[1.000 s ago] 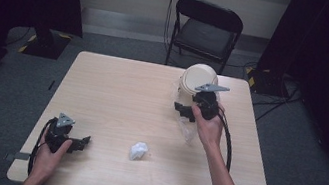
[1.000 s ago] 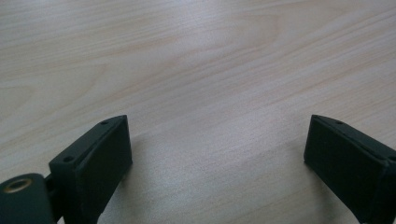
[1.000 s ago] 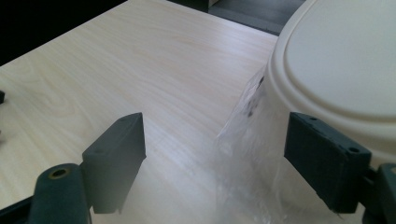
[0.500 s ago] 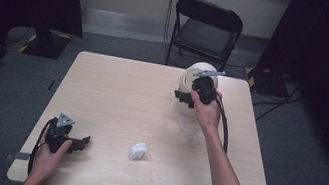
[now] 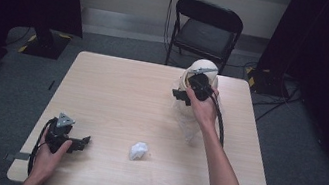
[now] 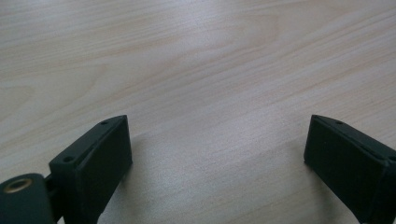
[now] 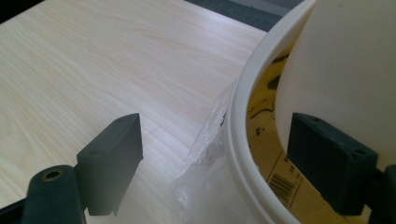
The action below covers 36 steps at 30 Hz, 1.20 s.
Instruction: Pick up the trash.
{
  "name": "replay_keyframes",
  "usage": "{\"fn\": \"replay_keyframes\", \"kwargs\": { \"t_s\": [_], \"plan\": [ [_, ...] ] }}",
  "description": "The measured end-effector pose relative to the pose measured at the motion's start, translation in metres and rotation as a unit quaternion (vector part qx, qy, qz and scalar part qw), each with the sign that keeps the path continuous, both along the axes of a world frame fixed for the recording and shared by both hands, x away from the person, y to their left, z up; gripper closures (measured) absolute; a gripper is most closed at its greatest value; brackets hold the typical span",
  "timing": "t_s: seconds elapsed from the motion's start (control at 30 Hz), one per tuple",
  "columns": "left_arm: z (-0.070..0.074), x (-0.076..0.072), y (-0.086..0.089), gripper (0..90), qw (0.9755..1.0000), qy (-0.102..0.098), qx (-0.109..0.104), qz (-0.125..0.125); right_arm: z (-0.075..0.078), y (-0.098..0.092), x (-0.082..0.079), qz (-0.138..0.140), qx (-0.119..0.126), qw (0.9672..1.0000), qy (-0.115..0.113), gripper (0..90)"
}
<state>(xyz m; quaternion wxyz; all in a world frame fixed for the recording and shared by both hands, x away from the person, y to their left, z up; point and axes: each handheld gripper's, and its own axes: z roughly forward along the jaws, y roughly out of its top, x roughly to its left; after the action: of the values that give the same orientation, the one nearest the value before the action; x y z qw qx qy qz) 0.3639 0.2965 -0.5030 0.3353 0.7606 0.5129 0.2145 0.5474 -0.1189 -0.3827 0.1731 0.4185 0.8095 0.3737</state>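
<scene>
A cream round bin (image 5: 196, 68) stands at the table's far right, with a clear plastic bag (image 5: 191, 127) spread on the table in front of it. My right gripper (image 5: 182, 95) is open at the bin's front. In the right gripper view its jaws straddle the bin's rim (image 7: 241, 107) and the bag's edge (image 7: 205, 154); one jaw is outside, the other sits under the cream lid (image 7: 345, 60). A yellow barcoded box (image 7: 280, 184) lies inside the bin. My left gripper (image 5: 82, 141) rests open on the table (image 6: 205, 70) at the front left, nothing between its jaws (image 6: 217, 123).
A crumpled white paper ball (image 5: 139, 151) lies near the front middle of the table. A black folding chair (image 5: 207, 28) stands beyond the far edge. Dark curtains hang at both sides of the room.
My right gripper has moved away from the person and up to the bin's rim. The left gripper and the paper ball have stayed put.
</scene>
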Motion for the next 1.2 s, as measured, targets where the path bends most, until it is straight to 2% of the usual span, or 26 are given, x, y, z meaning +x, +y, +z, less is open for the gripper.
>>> {"fn": "replay_keyframes", "kwargs": {
  "t_s": [0.27,0.4,0.53,0.87,1.0,1.13,1.2],
  "plan": [
    [0.000,0.000,0.000,7.1,1.0000,0.000,0.000,0.000,-0.007,0.003,0.007,-0.013,-0.005,0.9999,-0.003,17.7],
    [0.000,0.000,0.000,7.1,1.0000,0.000,0.000,0.000,-0.010,0.007,0.008,-0.022,-0.024,0.9994,-0.010,15.1],
    [0.000,0.000,0.000,7.1,1.0000,0.000,0.000,0.000,-0.009,0.006,0.008,-0.023,-0.023,0.9994,-0.009,16.6],
    [0.000,0.000,0.000,7.1,1.0000,0.000,0.000,0.000,0.006,0.001,-0.007,-0.007,0.017,0.9998,-0.006,14.8],
    [0.000,0.000,0.000,7.1,1.0000,0.000,0.000,0.000,0.011,-0.006,-0.016,-0.008,0.023,0.9995,-0.017,15.2],
    [0.000,0.000,0.000,7.0,1.0000,0.000,0.000,0.000,0.020,-0.013,-0.030,-0.012,0.036,0.9983,-0.044,17.9],
    [0.000,0.000,0.000,7.0,1.0000,0.000,0.000,0.000,0.022,-0.014,-0.034,-0.007,0.040,0.9981,-0.046,17.6]
  ]
}}
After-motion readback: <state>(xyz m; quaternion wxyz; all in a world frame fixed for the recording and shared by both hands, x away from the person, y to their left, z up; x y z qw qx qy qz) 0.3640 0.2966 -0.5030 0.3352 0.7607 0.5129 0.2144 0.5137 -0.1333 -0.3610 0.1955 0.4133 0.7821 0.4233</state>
